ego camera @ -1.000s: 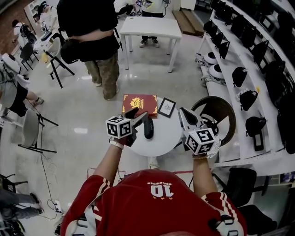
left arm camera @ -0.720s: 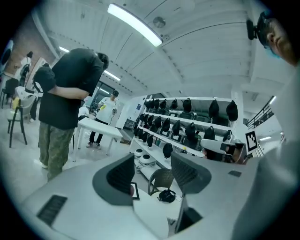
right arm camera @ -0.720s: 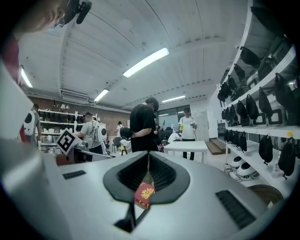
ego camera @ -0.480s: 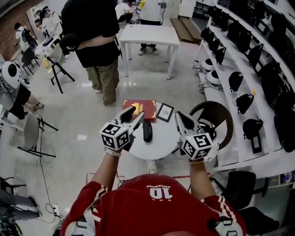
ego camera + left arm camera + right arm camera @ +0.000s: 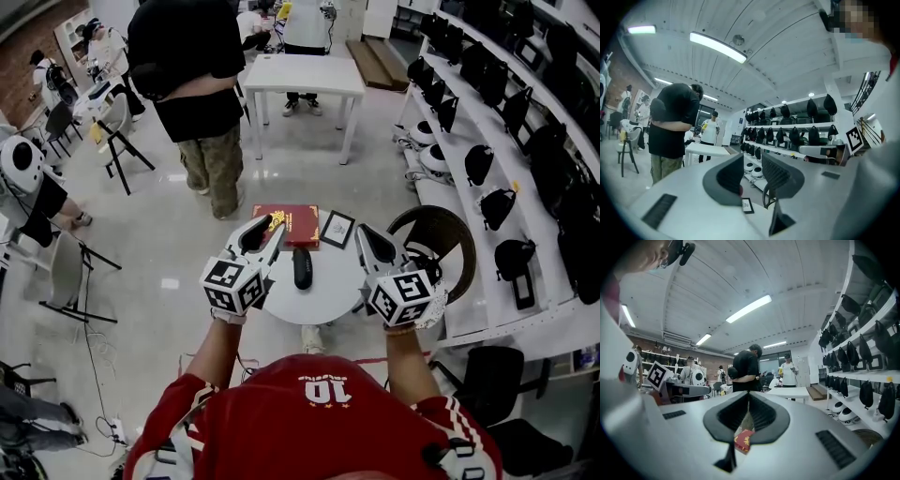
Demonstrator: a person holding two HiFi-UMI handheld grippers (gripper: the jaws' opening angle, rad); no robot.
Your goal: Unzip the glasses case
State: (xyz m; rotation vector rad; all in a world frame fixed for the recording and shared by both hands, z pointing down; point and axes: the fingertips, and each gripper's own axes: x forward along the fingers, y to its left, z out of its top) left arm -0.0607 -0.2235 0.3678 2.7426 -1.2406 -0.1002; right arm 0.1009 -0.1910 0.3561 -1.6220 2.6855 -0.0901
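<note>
Head view: the left gripper (image 5: 262, 230) has risen above the tabletop (image 5: 328, 295), its jaws narrowing. The case (image 5: 302, 267) lies between it and the right gripper (image 5: 367, 239). Left gripper view: jaws slightly parted, empty. Right gripper view: jaws clenched, empty. Unzipping seems not yet begun; next, steady the case and pinch its pull.

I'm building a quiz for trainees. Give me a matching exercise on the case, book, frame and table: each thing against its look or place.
Things:
1. case
2. book
3. frame
4. table

Descriptions:
A. red with gold print
B. round and white
C. all black, lying mid-table
D. black border, pale middle, beside the book

Pairs: 1-C, 2-A, 3-D, 4-B
</note>
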